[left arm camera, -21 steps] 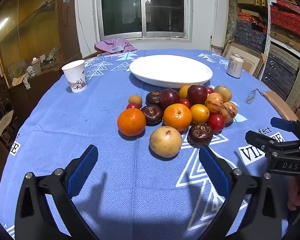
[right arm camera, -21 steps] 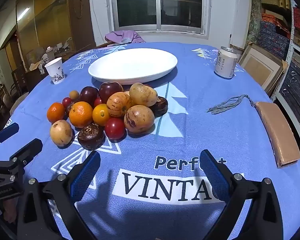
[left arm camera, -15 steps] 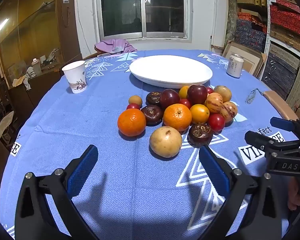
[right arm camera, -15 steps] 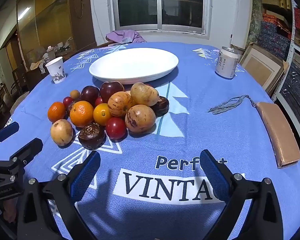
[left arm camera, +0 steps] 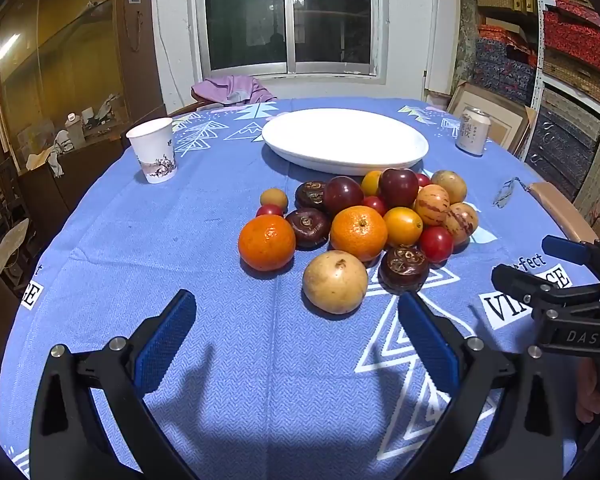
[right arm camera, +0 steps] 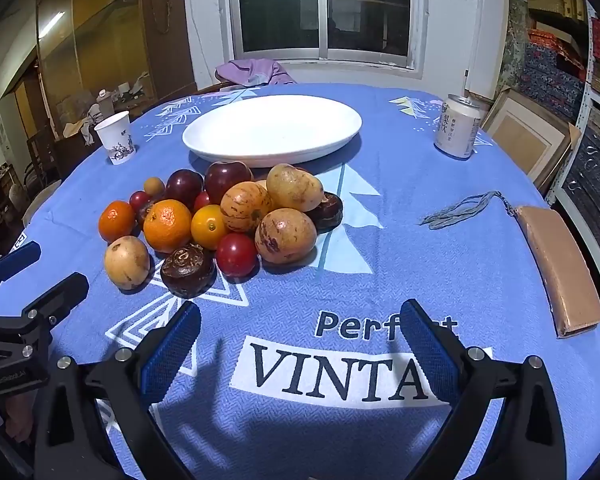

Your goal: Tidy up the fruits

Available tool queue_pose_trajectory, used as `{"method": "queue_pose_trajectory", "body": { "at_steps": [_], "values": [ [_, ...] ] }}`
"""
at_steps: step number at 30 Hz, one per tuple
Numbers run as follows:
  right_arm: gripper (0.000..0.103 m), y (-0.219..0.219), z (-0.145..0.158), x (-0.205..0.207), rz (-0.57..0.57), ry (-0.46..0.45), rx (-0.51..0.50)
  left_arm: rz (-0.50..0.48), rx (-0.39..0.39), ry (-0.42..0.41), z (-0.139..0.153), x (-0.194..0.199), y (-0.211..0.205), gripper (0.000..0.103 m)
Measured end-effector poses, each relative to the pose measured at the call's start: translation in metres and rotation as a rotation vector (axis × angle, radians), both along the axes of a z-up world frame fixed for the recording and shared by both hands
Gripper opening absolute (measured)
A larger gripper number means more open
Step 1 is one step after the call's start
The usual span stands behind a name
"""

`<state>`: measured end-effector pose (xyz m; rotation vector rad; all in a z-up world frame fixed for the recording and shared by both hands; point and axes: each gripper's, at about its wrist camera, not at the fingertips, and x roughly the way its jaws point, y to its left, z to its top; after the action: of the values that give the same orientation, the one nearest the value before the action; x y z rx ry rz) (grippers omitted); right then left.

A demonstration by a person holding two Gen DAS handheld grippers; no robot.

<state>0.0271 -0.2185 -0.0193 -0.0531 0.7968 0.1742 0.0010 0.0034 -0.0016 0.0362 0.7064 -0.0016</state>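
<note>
Left wrist view: my left gripper (left arm camera: 296, 332) hovers low over the desk (left arm camera: 140, 248), jaws spread wide, aimed at the fruit pile (left arm camera: 364, 224) just before the white plate (left arm camera: 344, 140). My right gripper (right arm camera: 300, 340) hovers level alongside, jaws equally spread, holding nothing.

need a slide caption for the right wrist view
Open right gripper hovers over the blue tablecloth, facing a fruit pile and an empty white plate.
</note>
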Motion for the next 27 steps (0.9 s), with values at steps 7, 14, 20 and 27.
{"method": "queue_pose_trajectory", "body": {
  "at_steps": [7,14,20,27],
  "values": [
    [0.100,0.0035,-0.0022,-0.0039,0.016,-0.008,-0.006,0.000,-0.001,0.002,-0.0007,0.0007,-0.0001,0.099],
    [0.100,0.0005,0.0012,-0.0044,0.023,-0.015,-0.004,0.000,0.000,0.003,-0.0016,0.0009,-0.0007,0.099],
    [0.100,0.0008,0.0021,-0.0052,0.029,-0.016,-0.010,0.000,0.000,0.004,-0.0018,0.0010,-0.0007,0.099],
    [0.100,0.0008,0.0014,-0.0047,0.028,-0.013,-0.009,0.003,-0.002,0.008,-0.0032,0.0021,-0.0002,0.099]
  ]
}}
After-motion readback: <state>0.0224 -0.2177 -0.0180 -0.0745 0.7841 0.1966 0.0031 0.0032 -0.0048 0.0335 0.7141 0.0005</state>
